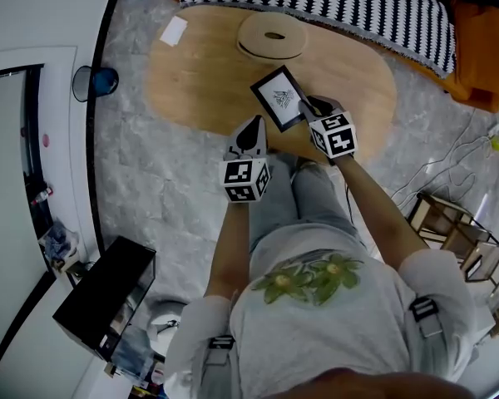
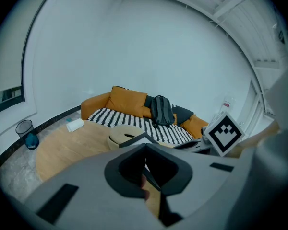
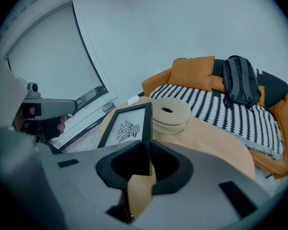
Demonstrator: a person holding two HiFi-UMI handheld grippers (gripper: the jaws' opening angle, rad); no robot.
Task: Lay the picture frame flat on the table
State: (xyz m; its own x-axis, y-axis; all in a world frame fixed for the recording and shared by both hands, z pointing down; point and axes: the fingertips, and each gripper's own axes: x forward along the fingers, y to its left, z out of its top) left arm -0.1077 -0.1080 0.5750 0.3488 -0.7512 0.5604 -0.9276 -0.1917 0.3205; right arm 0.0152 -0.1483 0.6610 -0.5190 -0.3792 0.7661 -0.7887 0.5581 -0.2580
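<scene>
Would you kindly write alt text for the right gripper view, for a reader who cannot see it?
The right gripper grips one edge of a black picture frame holding a line drawing, with a wooden table beneath. Behind sit a round beige disc and a striped sofa with a backpack.

A dark backpack [image 3: 240,83] lies on the orange sofa [image 3: 194,71].

orange sofa [image 1: 474,65], grey marble floor [image 1: 170,185]
</scene>
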